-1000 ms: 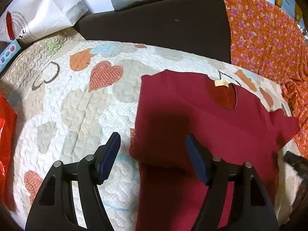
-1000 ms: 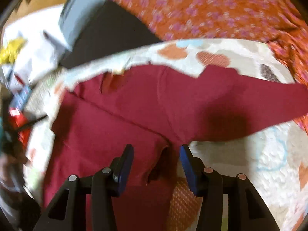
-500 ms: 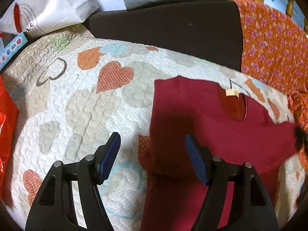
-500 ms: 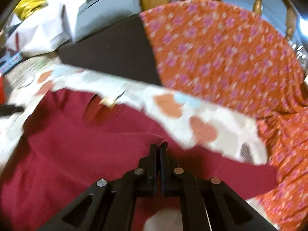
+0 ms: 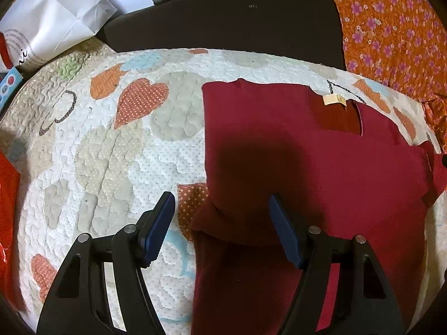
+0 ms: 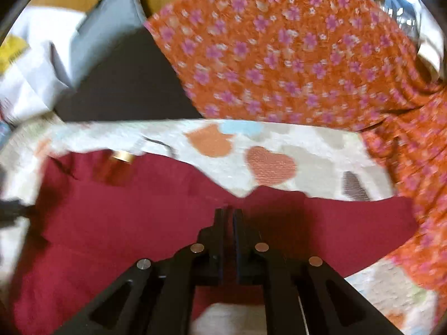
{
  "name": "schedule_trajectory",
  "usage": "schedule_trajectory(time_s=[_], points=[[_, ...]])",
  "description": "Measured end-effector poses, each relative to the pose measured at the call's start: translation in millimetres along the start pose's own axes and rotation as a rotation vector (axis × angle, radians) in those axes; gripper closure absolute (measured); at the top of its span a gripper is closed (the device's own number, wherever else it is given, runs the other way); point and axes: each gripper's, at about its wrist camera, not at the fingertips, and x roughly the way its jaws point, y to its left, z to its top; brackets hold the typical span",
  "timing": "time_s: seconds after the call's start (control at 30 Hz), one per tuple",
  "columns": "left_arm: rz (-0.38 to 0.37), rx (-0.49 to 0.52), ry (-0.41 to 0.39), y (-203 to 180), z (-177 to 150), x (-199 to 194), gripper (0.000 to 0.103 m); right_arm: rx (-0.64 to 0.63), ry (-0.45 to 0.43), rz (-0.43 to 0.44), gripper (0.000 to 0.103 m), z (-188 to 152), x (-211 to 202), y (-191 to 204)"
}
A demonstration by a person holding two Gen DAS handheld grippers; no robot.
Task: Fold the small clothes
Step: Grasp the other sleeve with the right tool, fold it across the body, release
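1. Two claws over one shirt (image 5: 321, 167), dark red, lying flat on the heart-print quilt (image 5: 111, 153); its left side looks already folded in, neck label (image 5: 333, 99) at the far edge.
2. Left claw (image 5: 220, 229): jaws wide, holding nothing, hovering over the shirt's left edge near the folded sleeve.
3. Right claw (image 6: 229, 215): jaws pinched together on the right shoulder/sleeve seam of the shirt (image 6: 125, 209); sleeve (image 6: 363, 223) trails right toward the orange floral cloth (image 6: 293, 55).
4. Step in hand, by my reading: folding the right sleeve in.
5. Next move calls for carrying the pinched fabric leftward across the body, keeping the fold line straight, then letting go; the left claw could pin the body.
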Motion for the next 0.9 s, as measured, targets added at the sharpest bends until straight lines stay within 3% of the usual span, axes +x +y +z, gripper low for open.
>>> schedule_trajectory(time_s=[0.07,0.17,0.27,0.33,0.5,0.73,0.8,0.9], points=[[0.005,0.006,0.007,-3,-1,3,0.033,0.0,0.082,0.056,0.098,-8,21,11],[0.015,0.025,0.012,-8,-4,3,0.033,-0.004,0.227,0.043,0.098,-28,59,22],[-0.007,0.027,-0.023,-10,-2,-9,0.033,0.086,0.178,0.108,0.098,-18,39,7],[-0.033,0.014,-0.048,-9,1,-17,0.033,0.132,0.134,0.107,0.096,-11,23,-12],[-0.112,-0.039,-0.073,-8,6,-31,0.033,0.339,0.104,-0.023,0.068,-21,-3,-100],[-0.103,-0.054,-0.064,-4,6,-28,0.033,0.642,0.1,-0.245,0.067,-60,-13,-232],[-0.11,-0.071,-0.048,-1,7,-24,0.033,0.721,0.086,-0.273,0.067,-67,-12,-261],[-0.114,-0.088,-0.032,2,8,-18,0.033,0.798,0.039,-0.243,0.067,-71,-10,-292]])
